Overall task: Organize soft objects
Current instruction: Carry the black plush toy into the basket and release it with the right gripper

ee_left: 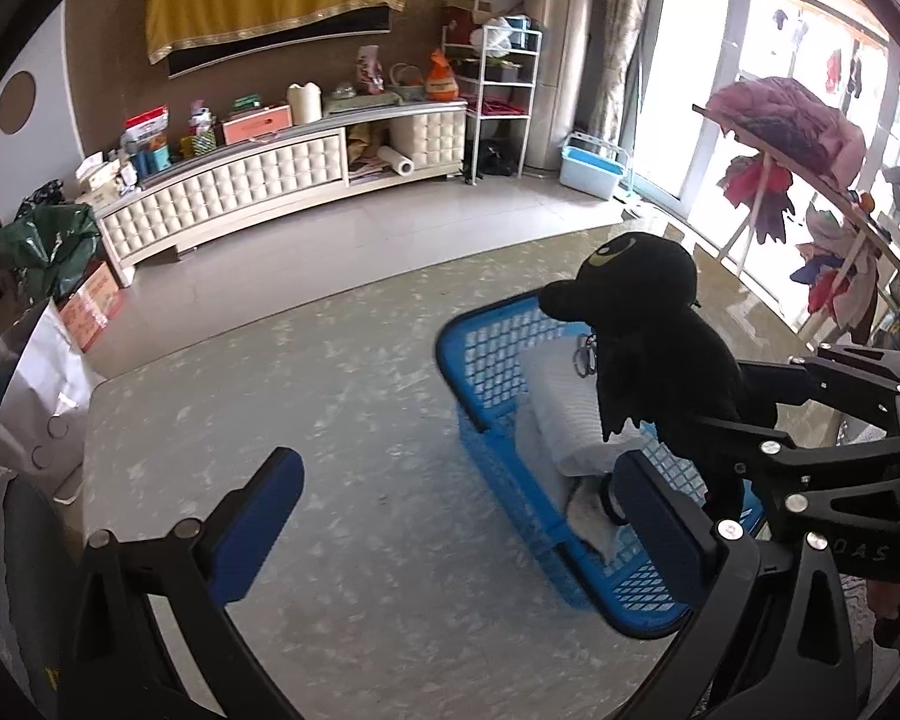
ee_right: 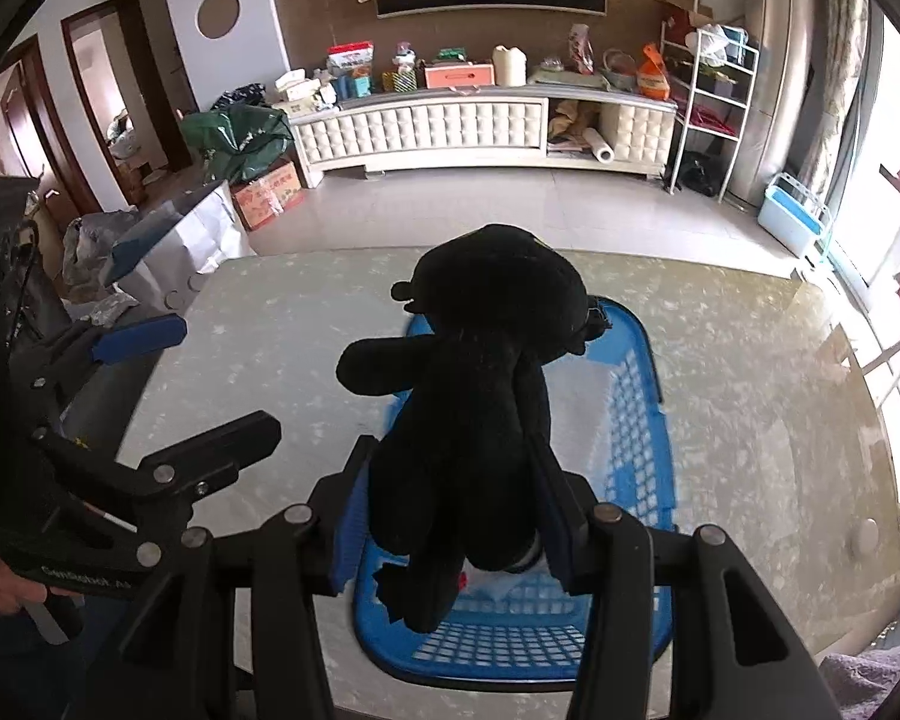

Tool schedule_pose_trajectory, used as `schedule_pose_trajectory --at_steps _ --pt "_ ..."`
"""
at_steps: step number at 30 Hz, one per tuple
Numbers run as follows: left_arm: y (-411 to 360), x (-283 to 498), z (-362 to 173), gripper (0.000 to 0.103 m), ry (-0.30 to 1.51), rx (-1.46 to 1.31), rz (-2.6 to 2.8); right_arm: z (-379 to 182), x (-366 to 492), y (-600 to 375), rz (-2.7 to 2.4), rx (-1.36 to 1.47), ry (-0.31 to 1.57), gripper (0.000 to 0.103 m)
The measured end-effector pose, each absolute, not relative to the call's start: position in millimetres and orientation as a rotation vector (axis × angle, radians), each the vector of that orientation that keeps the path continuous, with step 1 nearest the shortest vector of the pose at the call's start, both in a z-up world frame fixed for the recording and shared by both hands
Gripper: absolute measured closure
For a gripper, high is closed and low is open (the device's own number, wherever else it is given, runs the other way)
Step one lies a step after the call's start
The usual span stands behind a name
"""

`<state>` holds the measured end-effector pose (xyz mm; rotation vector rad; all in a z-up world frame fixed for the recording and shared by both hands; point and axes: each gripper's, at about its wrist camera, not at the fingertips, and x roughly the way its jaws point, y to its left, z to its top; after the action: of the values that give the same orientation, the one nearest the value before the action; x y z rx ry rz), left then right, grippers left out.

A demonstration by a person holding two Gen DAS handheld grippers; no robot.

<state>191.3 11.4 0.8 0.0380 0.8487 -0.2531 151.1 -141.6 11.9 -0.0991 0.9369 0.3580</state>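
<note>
Marbled table (ee_left: 330, 372) carries a blue basket (ee_left: 492, 354) with white folded cloth (ee_left: 564, 414) inside. Above the basket, the right gripper (ee_right: 456, 516) is clamped on a black plush (ee_right: 480, 372). Beside it, the left gripper (ee_left: 450, 504) stands apart, empty.

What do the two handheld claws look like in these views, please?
Both are matte black linkage frames with round silver pivot bolts. The left claw carries blue pads on its fingers; the right claw has blue pads too. Pale lettering marks each body, too blurred to read fully. A thin black cable runs beside the left claw's body.
</note>
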Motion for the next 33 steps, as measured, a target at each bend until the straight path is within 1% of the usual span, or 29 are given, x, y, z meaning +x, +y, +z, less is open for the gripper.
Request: schedule_pose_trajectory --at_steps 8,20,25,33 --pt "-8.3 200.8 -24.6 0.000 0.886 0.045 -0.277 -8.0 158.4 -158.0 0.337 -0.102 0.980 0.057" --pt "-8.8 227.8 -59.3 0.001 0.968 0.022 -0.293 -41.4 173.2 -160.6 0.317 -0.104 1.054 0.056" --pt "-14.7 231.1 -69.3 0.001 0.981 0.044 -0.294 -58.9 180.7 -161.6 0.318 -0.109 1.099 0.055" --pt "-15.4 233.7 -77.5 0.000 1.003 0.053 -0.305 -69.2 188.7 -163.4 0.338 -0.109 1.169 0.052"
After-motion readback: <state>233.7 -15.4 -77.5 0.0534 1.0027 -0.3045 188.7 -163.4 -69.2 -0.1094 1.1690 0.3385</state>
